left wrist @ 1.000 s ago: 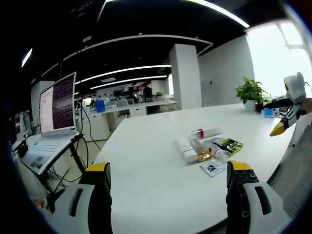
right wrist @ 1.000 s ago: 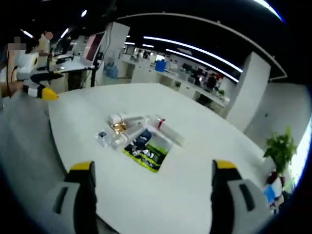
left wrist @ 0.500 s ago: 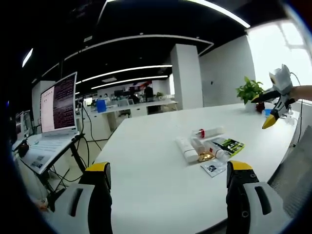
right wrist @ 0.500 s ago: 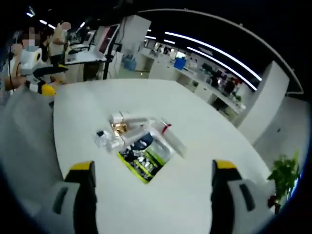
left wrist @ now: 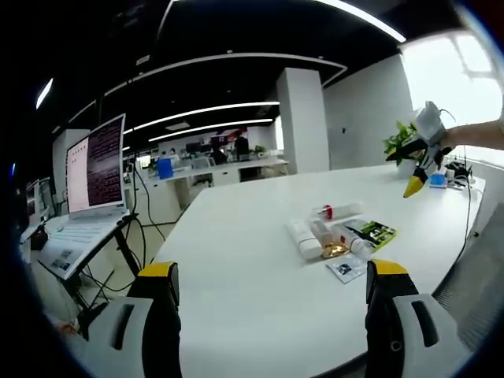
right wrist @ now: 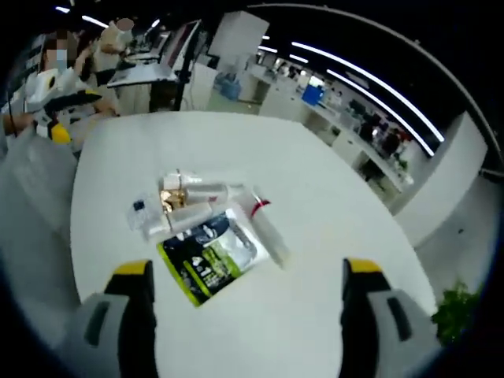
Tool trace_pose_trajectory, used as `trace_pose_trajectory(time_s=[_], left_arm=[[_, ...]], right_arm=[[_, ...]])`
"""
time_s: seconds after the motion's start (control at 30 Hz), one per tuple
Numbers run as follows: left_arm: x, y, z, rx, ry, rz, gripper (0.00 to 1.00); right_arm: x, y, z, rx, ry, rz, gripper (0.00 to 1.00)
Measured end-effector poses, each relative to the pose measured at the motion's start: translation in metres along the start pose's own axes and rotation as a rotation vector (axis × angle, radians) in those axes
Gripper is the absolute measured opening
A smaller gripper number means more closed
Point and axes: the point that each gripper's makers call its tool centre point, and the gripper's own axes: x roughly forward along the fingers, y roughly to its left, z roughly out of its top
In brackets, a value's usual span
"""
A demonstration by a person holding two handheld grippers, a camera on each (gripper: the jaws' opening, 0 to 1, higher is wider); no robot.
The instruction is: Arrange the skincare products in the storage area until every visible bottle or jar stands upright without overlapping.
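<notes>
Several skincare items lie flat in a cluster on the white table (left wrist: 236,268): a white tube (left wrist: 303,239), a tube with a red cap (left wrist: 335,211), a gold-capped bottle (left wrist: 331,250), a green-black packet (left wrist: 370,233) and a small clear sachet (left wrist: 344,270). My left gripper (left wrist: 272,315) is open, low over the near table edge, well short of them. My right gripper (right wrist: 248,315) is open, high above the cluster, looking down on the packet (right wrist: 206,256), red-capped tube (right wrist: 268,228) and gold-capped bottle (right wrist: 168,201). The right gripper (left wrist: 417,161) also hangs in the air beyond the cluster in the left gripper view.
A laptop on a stand (left wrist: 90,177) sits left of the table. A potted plant (left wrist: 402,142) and small items stand at the table's far right. A person holding the left gripper (right wrist: 59,110) stands at the table's edge. Wide bare tabletop surrounds the cluster.
The right gripper has risen and swung in over the table, so its view now looks more steeply down on the cluster. The left gripper has stayed put. The products have not moved.
</notes>
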Motion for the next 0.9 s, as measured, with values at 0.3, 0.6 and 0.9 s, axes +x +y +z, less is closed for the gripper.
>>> trace_pose_trajectory(time_s=[0.3, 0.6, 0.9], left_arm=[[0.0, 0.0, -0.001, 0.001, 0.013, 0.005, 0.97], [0.001, 0.002, -0.005, 0.005, 0.031, 0.008, 0.97], [0.001, 0.002, -0.005, 0.007, 0.041, 0.012, 0.97]], right_arm=[[0.037, -0.028, 0.001, -0.067, 0.061, 0.078, 0.98], [0.068, -0.055, 0.01, -0.147, 0.143, 0.166, 0.9], [0.099, -0.055, 0.008, -0.231, 0.232, 0.268, 0.79]])
